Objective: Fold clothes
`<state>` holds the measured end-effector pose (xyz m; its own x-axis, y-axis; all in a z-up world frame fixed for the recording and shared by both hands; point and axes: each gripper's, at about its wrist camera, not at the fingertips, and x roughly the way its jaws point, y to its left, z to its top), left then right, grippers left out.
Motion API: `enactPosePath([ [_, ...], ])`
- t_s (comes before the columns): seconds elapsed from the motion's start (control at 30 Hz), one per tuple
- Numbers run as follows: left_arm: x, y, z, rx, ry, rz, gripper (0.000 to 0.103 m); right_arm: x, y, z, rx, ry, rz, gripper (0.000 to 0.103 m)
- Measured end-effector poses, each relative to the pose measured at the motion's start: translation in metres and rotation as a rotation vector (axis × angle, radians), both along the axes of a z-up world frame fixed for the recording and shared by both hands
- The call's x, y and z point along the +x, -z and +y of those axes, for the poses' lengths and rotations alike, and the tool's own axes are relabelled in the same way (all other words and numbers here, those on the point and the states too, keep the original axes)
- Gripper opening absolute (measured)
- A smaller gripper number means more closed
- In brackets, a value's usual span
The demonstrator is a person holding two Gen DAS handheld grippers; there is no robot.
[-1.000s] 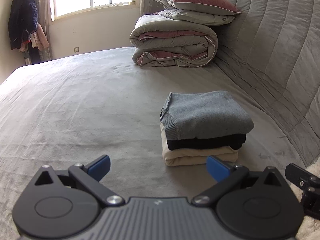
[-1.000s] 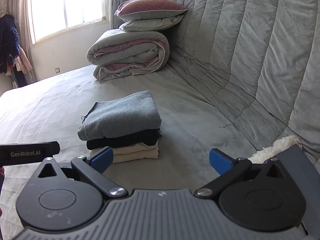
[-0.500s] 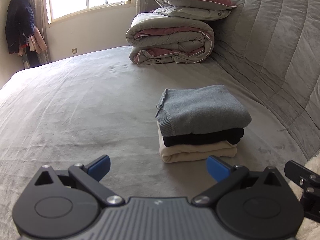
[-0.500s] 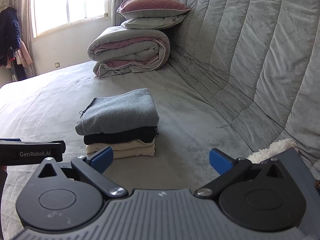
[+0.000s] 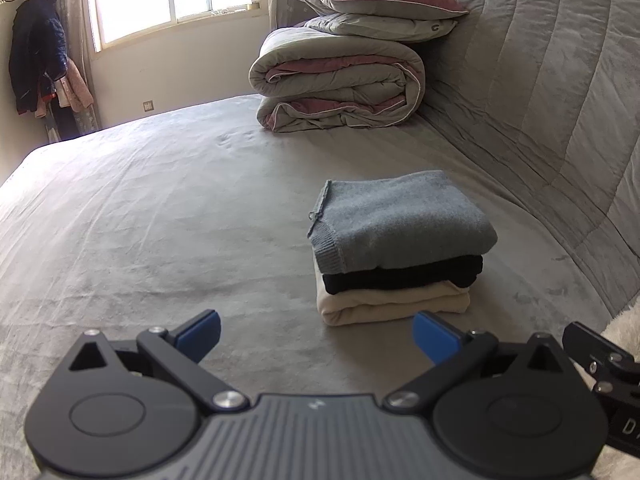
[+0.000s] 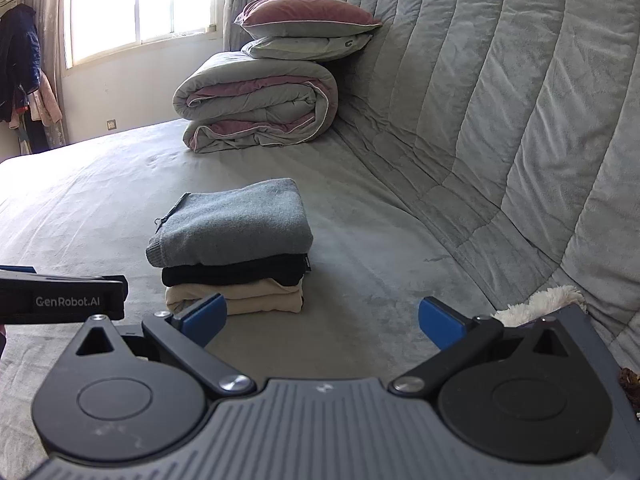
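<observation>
- You are looking at a finished stack: grey-blue sweater (image 5: 400,220) on a black garment (image 5: 404,276) on a cream garment (image 5: 392,304), lying on the grey bedspread (image 5: 160,220), at 1 o'clock in the left view and 11 o'clock in the right.
- If you are reaching for the fluffy white fabric (image 6: 536,304) at 3 o'clock, steer wide of the stack.
- You are holding the left gripper (image 5: 316,334) and the right gripper (image 6: 322,322) low and level, both spread wide and empty.
</observation>
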<state>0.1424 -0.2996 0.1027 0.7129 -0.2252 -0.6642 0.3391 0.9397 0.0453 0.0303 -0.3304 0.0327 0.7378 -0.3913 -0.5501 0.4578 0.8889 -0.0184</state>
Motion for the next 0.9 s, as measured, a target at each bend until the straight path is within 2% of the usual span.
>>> enactPosePath([
  [0.9, -0.0012, -0.0009, -0.0033, 0.015, 0.009, 0.001, 0.102, 0.001, 0.0021, 0.0016, -0.008, -0.01, 0.003, 0.103],
])
